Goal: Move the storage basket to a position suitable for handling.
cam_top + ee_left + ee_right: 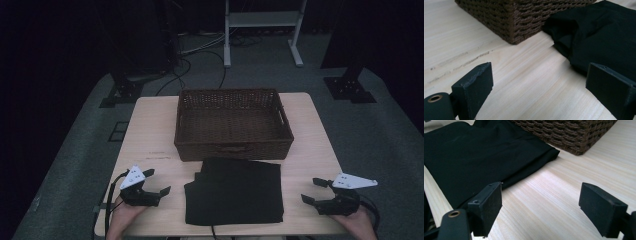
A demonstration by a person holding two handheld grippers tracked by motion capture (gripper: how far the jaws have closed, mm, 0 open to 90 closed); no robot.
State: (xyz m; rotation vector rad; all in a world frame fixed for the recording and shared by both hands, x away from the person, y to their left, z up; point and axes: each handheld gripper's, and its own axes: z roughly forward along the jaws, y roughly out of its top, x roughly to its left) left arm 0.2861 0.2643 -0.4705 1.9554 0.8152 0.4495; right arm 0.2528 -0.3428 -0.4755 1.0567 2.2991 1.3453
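Two hand-held grippers are resting low in the high view, one at each side of a folded black cloth (234, 191) that is lying in the lower middle of the frame on the desk (150, 130). The left hand-held gripper (159, 182) is sitting at the lower left with its jaws spread wide and nothing between them; its own view is showing bare wood between the jaws, with the cloth's edge at the right. The right hand-held gripper (312, 190) is sitting at the lower right, likewise released and empty, and its own view is showing the cloth at the upper left, just beside the left jaw. A brown wicker basket (233, 149) is standing in the middle of the frame, its near wall touching or almost touching the cloth's far edge.

Judging from this, the work is sitting at the approach step: neither tool is gripping the cloth yet. The next move is likely calling for both tools to slide inward, pinch opposite edges of the cloth and lift it evenly towards the basket without letting the fold open.
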